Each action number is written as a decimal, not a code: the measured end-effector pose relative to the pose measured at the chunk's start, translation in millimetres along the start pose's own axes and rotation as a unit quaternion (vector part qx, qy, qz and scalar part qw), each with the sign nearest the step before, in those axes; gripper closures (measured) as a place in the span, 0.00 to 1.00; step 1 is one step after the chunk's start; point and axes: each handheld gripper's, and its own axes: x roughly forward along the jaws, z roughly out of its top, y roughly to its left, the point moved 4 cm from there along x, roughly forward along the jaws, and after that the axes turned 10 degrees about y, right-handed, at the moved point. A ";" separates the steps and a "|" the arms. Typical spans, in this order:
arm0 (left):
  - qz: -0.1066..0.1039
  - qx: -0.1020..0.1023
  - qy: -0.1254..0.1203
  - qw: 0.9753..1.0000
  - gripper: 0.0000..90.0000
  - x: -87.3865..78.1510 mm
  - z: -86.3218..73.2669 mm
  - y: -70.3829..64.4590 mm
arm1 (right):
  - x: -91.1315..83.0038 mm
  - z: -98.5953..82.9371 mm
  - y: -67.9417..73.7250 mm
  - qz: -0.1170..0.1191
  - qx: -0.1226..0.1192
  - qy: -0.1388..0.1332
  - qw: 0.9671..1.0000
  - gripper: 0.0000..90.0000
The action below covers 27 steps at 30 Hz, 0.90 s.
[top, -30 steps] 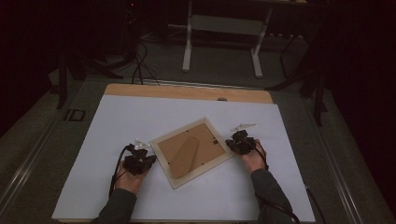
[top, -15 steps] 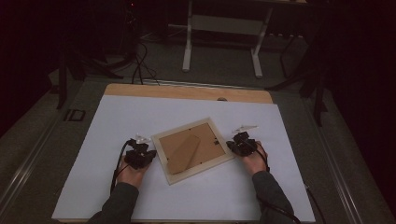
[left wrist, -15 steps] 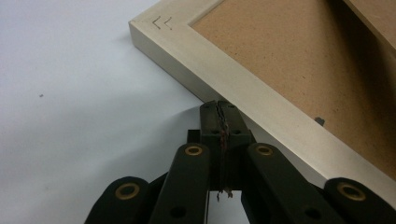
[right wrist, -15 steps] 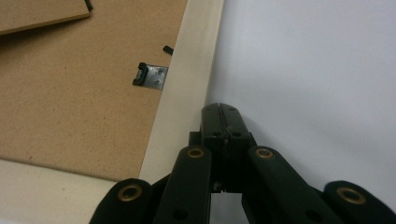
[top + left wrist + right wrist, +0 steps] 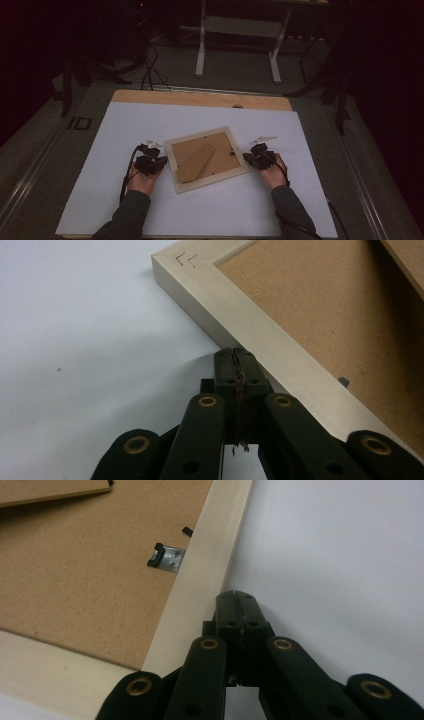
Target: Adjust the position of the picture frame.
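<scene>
A pale wooden picture frame (image 5: 206, 159) lies face down on the white table sheet (image 5: 125, 125), its brown backing board and folded stand facing up. My left gripper (image 5: 159, 161) is shut, jaws pressed together with nothing between them, its tip (image 5: 235, 354) against the frame's (image 5: 260, 335) left outer edge. Shut too, my right gripper (image 5: 248, 157) has its tip (image 5: 235, 598) at the outer edge of the frame (image 5: 200, 595) on the right. A small metal retaining tab (image 5: 167, 557) sits on the backing near that edge.
A wooden strip (image 5: 200, 99) borders the table's far side. Beyond it stand a white table leg frame (image 5: 240, 40) and floor cables (image 5: 150, 70). The person's sleeves come in from the bottom.
The frame has turned a little, from a diagonal tilt toward square with the table, pushed between both shut grippers. Both hands shifted slightly with it.
</scene>
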 end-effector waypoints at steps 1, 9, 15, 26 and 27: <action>0.002 0.001 0.001 1.000 1.00 0.4 0.9 0.5 | -0.4 -0.8 0.5 0.001 -0.001 -0.001 1.000 1.00; 0.013 0.006 0.000 1.000 1.00 3.1 5.8 1.6 | -1.7 -3.8 2.4 0.003 0.002 -0.003 1.000 1.00; 0.017 0.007 0.003 1.000 1.00 5.2 10.8 3.7 | -2.6 -6.2 4.3 0.003 -0.001 -0.003 1.000 1.00; 0.030 0.010 0.010 0.999 1.00 9.6 21.4 7.4 | -3.7 -9.0 8.0 0.006 -0.005 -0.004 1.000 1.00; 0.033 0.012 0.010 0.999 1.00 10.2 22.7 7.8 | -3.7 -9.0 8.1 0.006 -0.005 -0.003 1.000 1.00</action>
